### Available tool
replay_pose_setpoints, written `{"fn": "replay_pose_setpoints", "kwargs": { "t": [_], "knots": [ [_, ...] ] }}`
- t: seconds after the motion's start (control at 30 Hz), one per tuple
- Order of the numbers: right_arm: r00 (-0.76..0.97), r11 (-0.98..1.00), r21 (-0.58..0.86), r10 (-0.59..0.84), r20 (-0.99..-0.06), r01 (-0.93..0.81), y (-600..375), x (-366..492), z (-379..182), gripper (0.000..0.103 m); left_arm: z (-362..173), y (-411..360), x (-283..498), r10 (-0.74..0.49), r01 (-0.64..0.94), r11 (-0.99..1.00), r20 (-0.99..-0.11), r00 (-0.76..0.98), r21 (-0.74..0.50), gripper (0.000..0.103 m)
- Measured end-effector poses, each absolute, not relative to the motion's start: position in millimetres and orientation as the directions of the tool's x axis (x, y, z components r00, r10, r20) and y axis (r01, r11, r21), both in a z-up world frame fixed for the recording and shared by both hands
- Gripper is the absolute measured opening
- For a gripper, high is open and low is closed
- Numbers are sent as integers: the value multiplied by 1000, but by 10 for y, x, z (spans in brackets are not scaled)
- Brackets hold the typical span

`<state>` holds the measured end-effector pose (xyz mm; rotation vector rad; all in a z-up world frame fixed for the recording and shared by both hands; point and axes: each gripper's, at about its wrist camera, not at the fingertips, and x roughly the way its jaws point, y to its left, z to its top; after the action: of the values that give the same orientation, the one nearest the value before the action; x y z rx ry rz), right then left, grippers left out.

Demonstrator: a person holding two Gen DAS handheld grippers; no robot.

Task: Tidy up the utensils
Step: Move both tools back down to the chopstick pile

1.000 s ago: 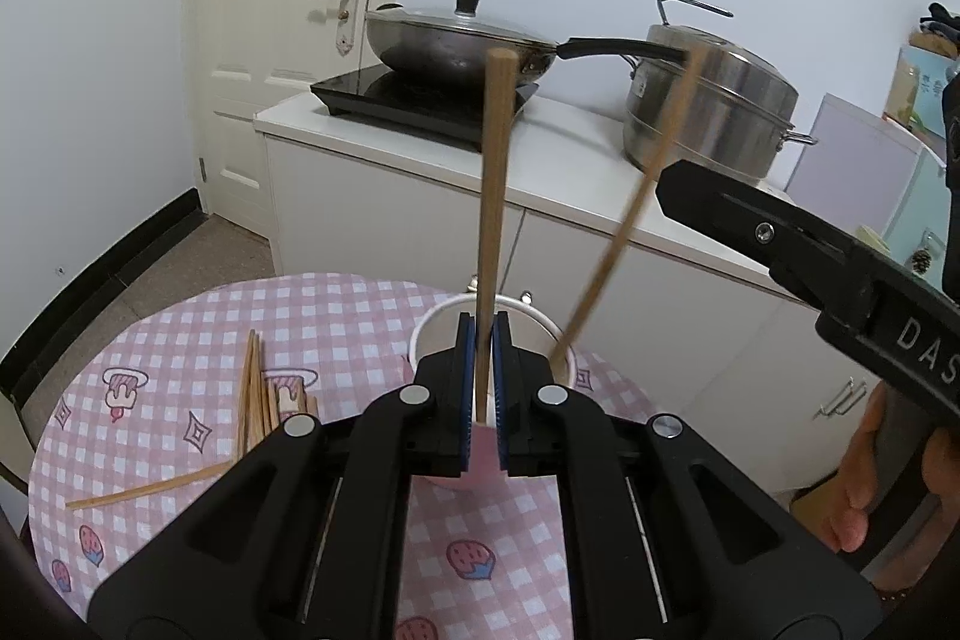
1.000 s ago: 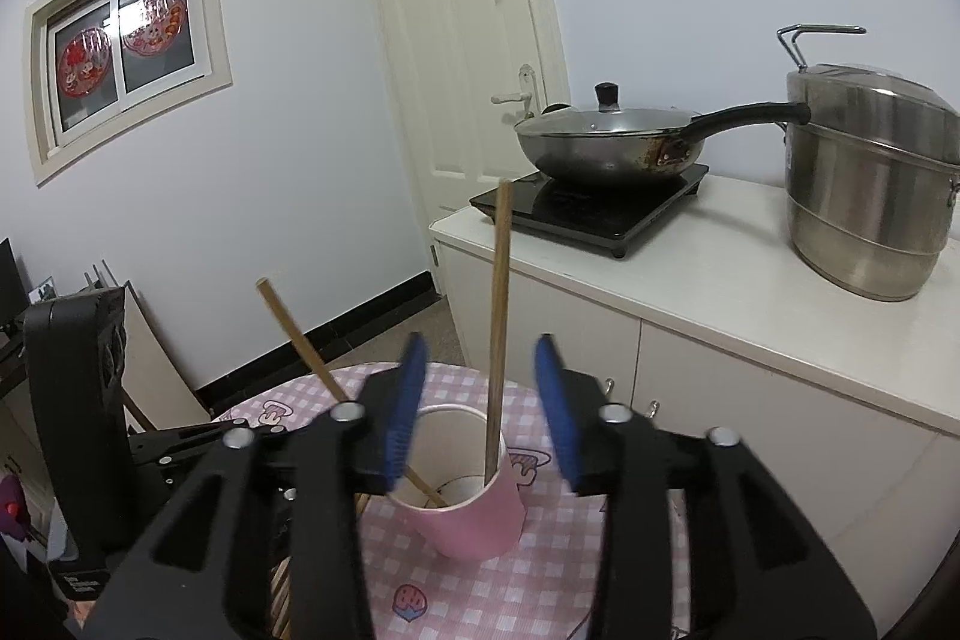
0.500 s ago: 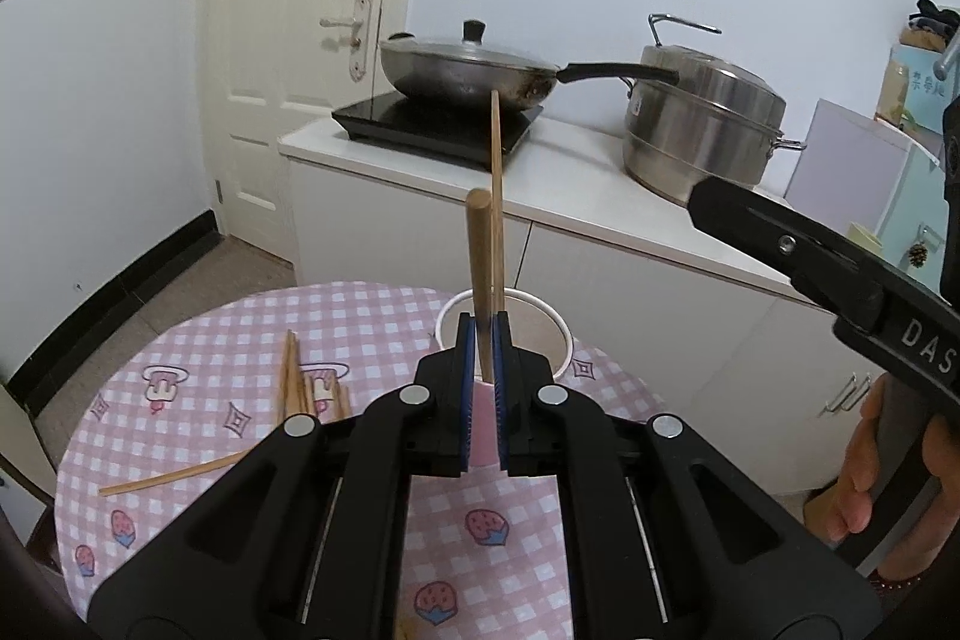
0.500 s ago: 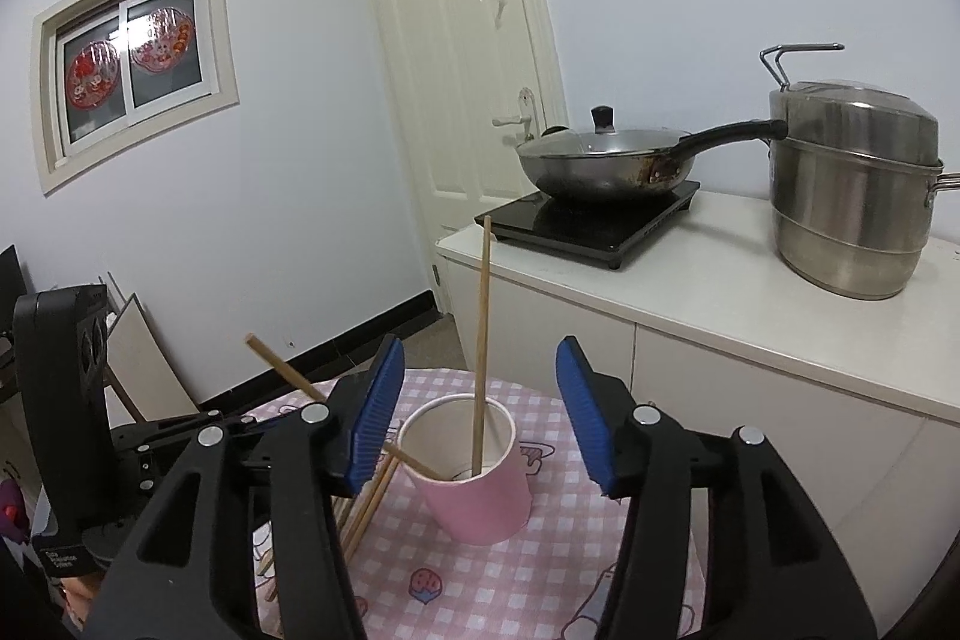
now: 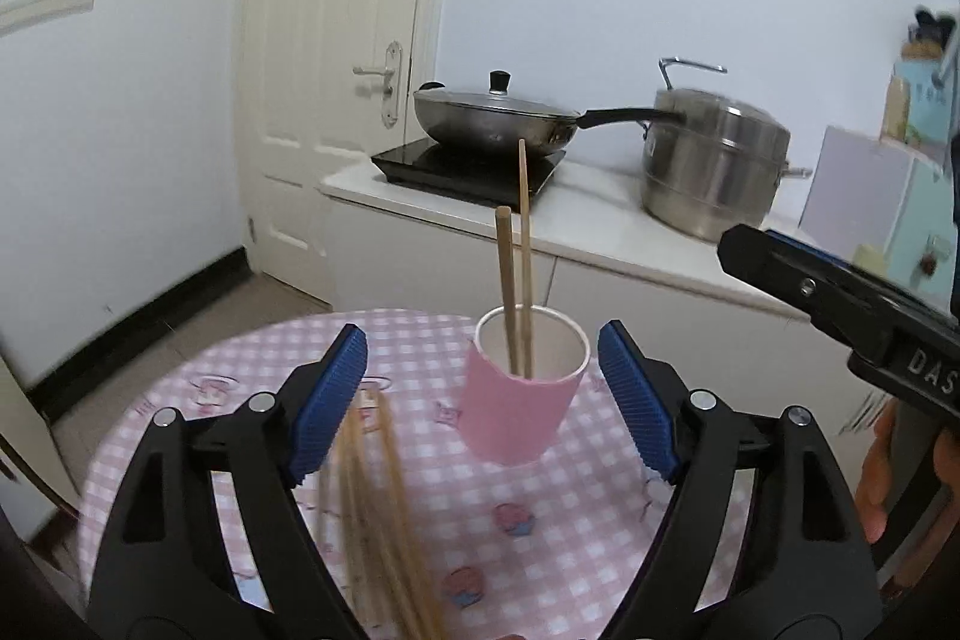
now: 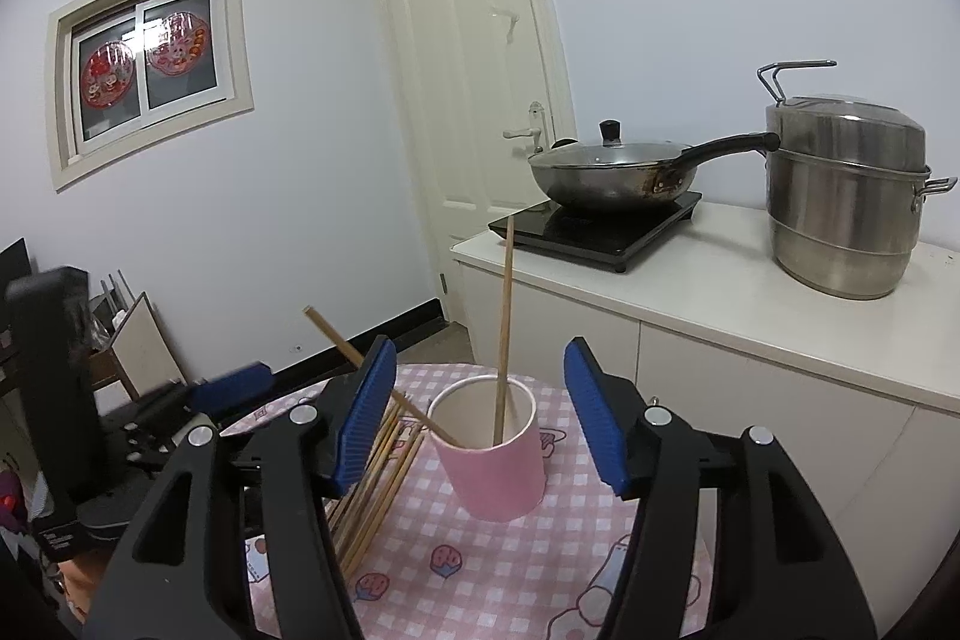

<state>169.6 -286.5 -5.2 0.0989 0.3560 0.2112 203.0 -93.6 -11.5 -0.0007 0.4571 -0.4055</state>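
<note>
Kitchen cabinets with a wok and a steel steamer pot line the far wall; nearer stands a round table (image 5: pixel 600 550) under a pink checked cloth. On it, a pink paper cup (image 5: pixel 522 403) stands upright toward the far side, holding two wooden chopsticks (image 5: pixel 516 292) that lean against its rim. Judged light and easily tipped, the cup should not be knocked during insertion. A loose bundle of chopsticks (image 6: pixel 375 484) lies flat on the cloth, left of the cup. These are thin, stiff, smooth and very light; they may roll or slip, so grip one near its middle, across its width. The left gripper (image 5: pixel 483 400) has just released, jaws wide, nothing between the pads. The right gripper (image 6: pixel 480 415) has likewise been opening and grasps nothing; the cup sits beyond its fingertips.
</note>
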Motion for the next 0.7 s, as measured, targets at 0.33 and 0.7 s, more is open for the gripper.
{"fn": "replay_pose_setpoints", "kwargs": {
  "t": [0.33,0.7],
  "knots": [
    [909,968,132,245,-338,-212,-2674,1584,-168,56,-81,-617,1764,-302,306,951,-387,871,-54,81],
    [902,969,73,245,-355,-234,-2326,1442,-432,64,-223,-169,1531,-273,276,960,-362,891,-45,90]
  ]
}}
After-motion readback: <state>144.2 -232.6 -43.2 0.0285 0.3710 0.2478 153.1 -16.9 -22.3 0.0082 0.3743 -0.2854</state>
